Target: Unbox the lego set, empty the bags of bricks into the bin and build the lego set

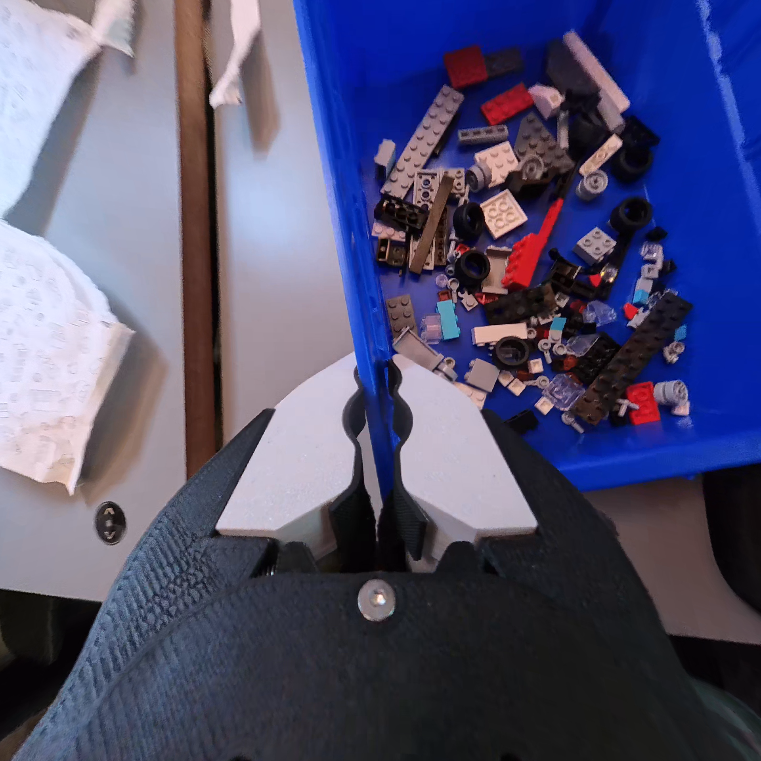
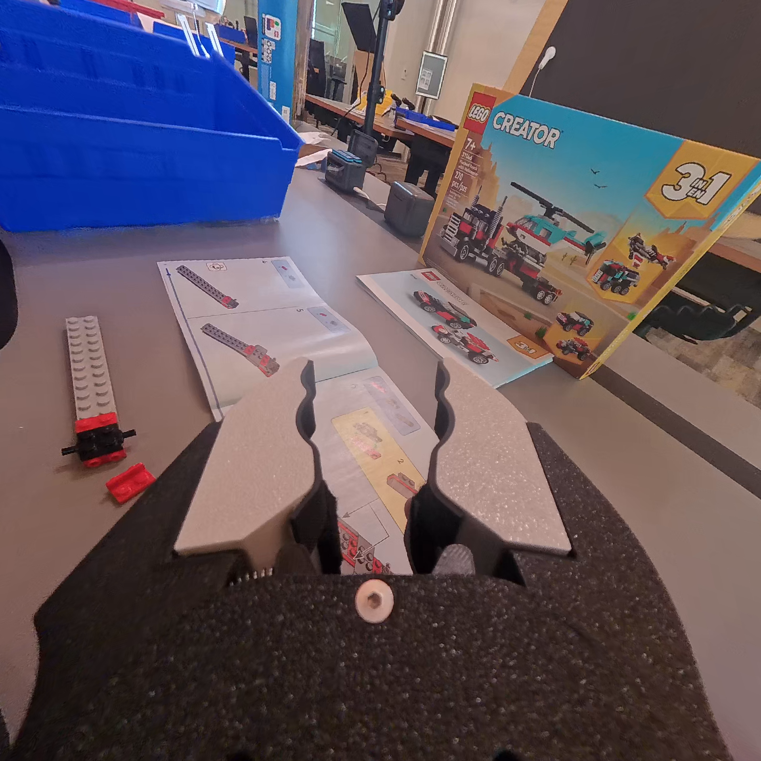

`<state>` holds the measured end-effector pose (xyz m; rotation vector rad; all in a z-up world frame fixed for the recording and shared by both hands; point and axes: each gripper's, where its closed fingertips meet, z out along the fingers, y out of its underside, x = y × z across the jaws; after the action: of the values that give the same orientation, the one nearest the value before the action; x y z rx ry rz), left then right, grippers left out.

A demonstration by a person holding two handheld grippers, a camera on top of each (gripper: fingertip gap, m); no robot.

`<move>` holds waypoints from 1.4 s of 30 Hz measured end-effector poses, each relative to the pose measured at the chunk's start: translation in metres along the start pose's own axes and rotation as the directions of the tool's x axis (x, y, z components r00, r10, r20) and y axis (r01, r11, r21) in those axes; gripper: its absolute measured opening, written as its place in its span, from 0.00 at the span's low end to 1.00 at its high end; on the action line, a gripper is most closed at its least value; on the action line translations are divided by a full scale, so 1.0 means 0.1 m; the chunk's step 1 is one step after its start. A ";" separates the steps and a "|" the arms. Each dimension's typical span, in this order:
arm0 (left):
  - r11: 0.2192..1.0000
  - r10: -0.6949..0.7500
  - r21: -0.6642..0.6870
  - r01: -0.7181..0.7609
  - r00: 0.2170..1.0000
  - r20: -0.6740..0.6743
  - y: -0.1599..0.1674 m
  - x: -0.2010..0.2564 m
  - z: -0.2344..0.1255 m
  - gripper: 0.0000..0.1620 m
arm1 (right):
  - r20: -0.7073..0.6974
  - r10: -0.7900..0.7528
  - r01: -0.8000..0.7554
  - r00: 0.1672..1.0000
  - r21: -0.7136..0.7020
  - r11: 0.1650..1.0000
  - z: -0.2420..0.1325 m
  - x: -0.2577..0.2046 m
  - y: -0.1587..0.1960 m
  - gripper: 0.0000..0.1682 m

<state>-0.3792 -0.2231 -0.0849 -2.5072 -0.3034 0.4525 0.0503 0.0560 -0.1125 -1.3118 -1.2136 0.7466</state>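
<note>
Blue plastic forms the bin [image 1: 679,449], which holds a loose scatter of bricks [image 1: 531,247] across its floor: grey and black studded plates, red pieces, small black tyres, clear and turquoise bits. The left gripper [image 1: 376,372] has its jaws pressed onto the bin's near-left wall [image 1: 376,412], one finger outside and one inside, pinching the wall edge between them. Beside the bin, on the grey table [image 1: 136,247], lie two crumpled white paper bags [image 1: 45,350], blurred in the left wrist view, with a brown strip [image 1: 193,247] running between two table sections. In the right wrist view the right gripper [image 2: 374,370] hovers low over an open instruction booklet [image 2: 263,325], its jaws spread apart with nothing between them. To the left of that gripper, a partly built piece [image 2: 92,383] rests flat on the table: a long grey studded plate with red and black bricks and a black axle at its near end. A separate small red plate [image 2: 129,482] lies just beside that end, apart from it. A second booklet [image 2: 449,325] lies closed to the right, its far edge against the upright set box [image 2: 576,226]. The blue bin [image 2: 144,164] stands at the left rear of the table.
</note>
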 end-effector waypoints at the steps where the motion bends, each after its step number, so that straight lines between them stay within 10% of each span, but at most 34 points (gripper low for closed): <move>1: 1.000 0.008 0.023 -0.008 0.999 0.032 -0.05 -0.02 -0.05 0.05 | 0.000 -0.001 0.001 1.000 0.002 1.000 0.00 0.00 0.00 0.34; 42: 0.999 -0.041 -0.003 0.041 0.999 0.022 0.05 -0.06 -0.01 0.05 | 0.024 -0.015 0.015 1.000 -0.006 1.000 0.01 -0.05 -0.01 0.33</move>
<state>-0.3837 -0.2291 -0.0853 -2.4961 -0.3637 0.4631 0.0479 0.0512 -0.1132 -1.3013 -1.2447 0.7505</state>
